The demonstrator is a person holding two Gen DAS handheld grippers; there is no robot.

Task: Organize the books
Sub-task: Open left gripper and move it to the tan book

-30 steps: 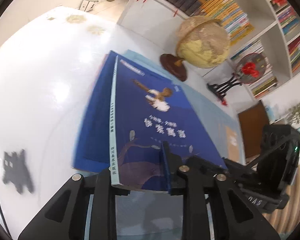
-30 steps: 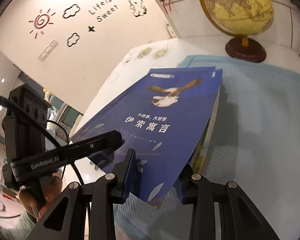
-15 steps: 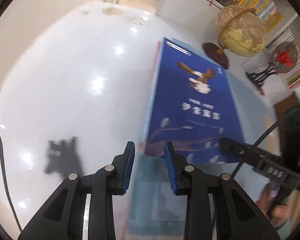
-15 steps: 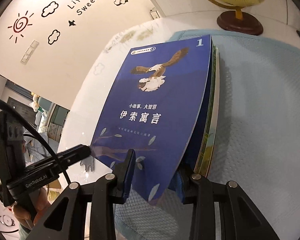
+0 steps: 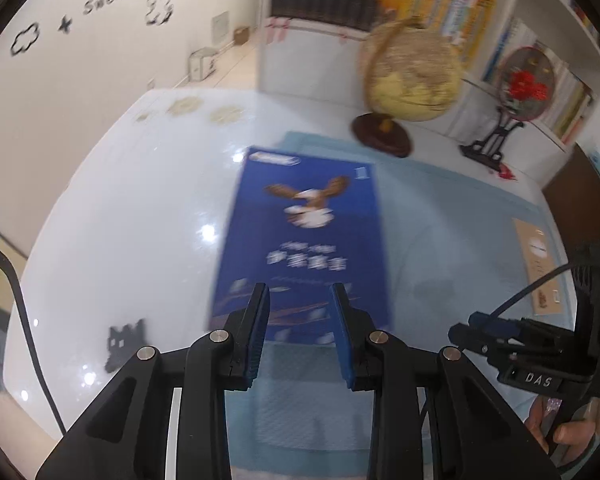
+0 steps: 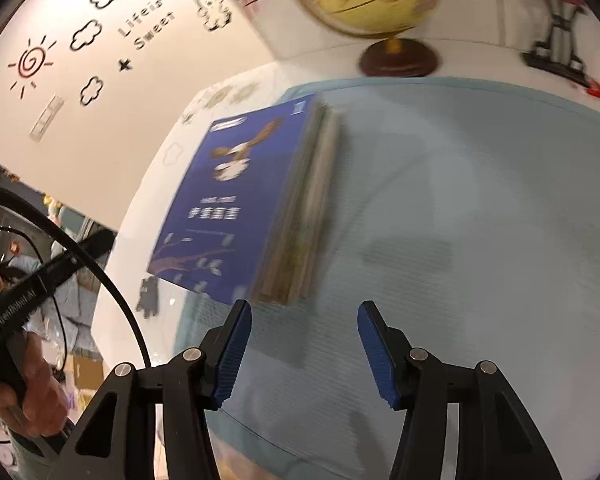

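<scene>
Both grippers have let go of the dark blue paperback with the eagle on its cover (image 5: 305,240), which a second ago was pinched at its near edge from either side. It now lies flat on top of a small pile of books (image 6: 303,216) at the left margin of the pale blue woven mat (image 6: 459,220), its left part overhanging onto the glossy white bench (image 5: 112,220). The pile sits in front of the yellowish globe on a dark wooden base (image 5: 411,76), a little to its left.

The left gripper (image 5: 300,300) has drawn back and up; its jaws stand a narrow gap apart with nothing between them, and the book's lower edge shows through that gap. The right gripper (image 6: 303,316) has also backed off toward the near edge of the mat. Its jaws are opening, and between them there is only bare mat; the pile's near corner lies just beyond the left pad.

Both views are smeared by motion, so I can't be sure how squarely the blue cover lines up with the books beneath it, though their page edges look roughly flush on the side away from the globe's left.

To my eye the book is placed and this stacking step is done. Whether more loose books wait elsewhere, neither view shows.
</scene>
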